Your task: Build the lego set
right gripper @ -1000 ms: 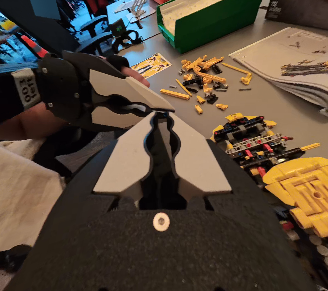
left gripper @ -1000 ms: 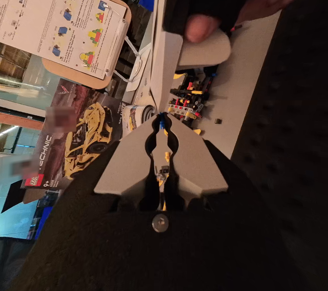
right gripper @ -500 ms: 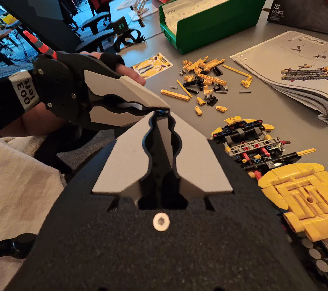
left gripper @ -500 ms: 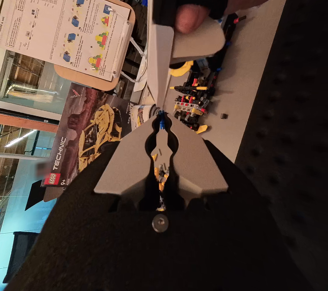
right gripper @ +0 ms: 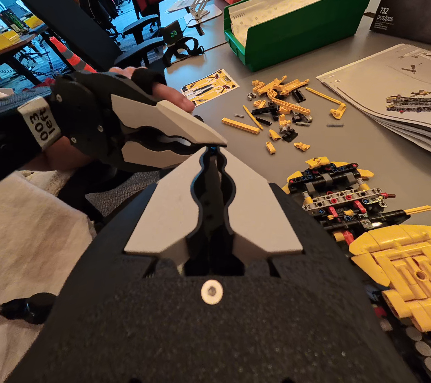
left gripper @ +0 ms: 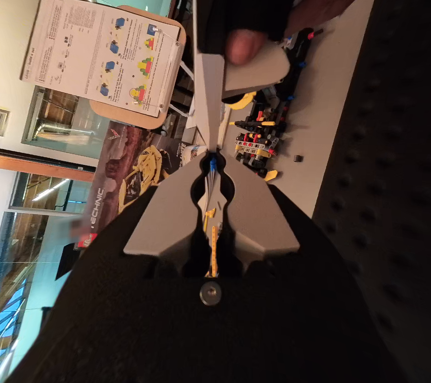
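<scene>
blue pin (left gripper: 212, 163): tiny, pinched at tips of left gripper (left gripper: 212, 157); jaws nearly closed on it
right gripper (right gripper: 212, 150): tips meet the left's on the same pin; jaws almost together; own hold cannot tell
progress: black-grey chassis (right gripper: 342, 199) built, yellow body section (right gripper: 401, 262) done, both on table (right gripper: 233, 157); judged partway
left to do: loose yellow and black parts (right gripper: 279, 110) unused beside open manual (right gripper: 382, 92)
green bin (right gripper: 300, 26): holds white paper bag, contents hidden
</scene>
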Available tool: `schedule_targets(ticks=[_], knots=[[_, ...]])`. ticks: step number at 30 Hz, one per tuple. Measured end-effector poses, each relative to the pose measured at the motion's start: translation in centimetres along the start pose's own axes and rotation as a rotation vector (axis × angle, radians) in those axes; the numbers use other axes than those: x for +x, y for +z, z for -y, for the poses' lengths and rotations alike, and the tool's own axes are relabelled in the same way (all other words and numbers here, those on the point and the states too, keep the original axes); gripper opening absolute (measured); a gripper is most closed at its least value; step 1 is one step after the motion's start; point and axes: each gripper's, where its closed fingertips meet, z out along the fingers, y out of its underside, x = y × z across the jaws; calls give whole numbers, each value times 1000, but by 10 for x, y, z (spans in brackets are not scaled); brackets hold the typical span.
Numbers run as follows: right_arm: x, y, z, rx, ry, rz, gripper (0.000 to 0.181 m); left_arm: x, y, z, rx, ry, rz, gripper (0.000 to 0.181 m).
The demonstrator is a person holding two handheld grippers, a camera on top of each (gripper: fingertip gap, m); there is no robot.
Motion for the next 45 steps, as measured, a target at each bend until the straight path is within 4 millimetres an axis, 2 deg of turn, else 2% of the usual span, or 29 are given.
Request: schedule_targets(ticks=[7,10,12,16,21,32,45], knots=[[-9,-19,3,78,135,200,3,-1,-10,13,170,-172,-63,6],[-11,-27,1,103,243,329,3,1,-13,15,239,-286,-138,17],[-11,-29,0,118,298,395,3,4,-14,18,277,-333,-176,19],[-24,-40,3,159,395,610,2,8,-21,32,402,-470,-278,18],[-32,-46,5,199,443,740,3,0,-35,48,527,-564,-326,11],[-37,-44,9,215,481,806,3,-5,-43,52,576,-605,-337,4],[-32,-32,2,183,485,757,3,-3,-42,45,577,-620,-347,5]])
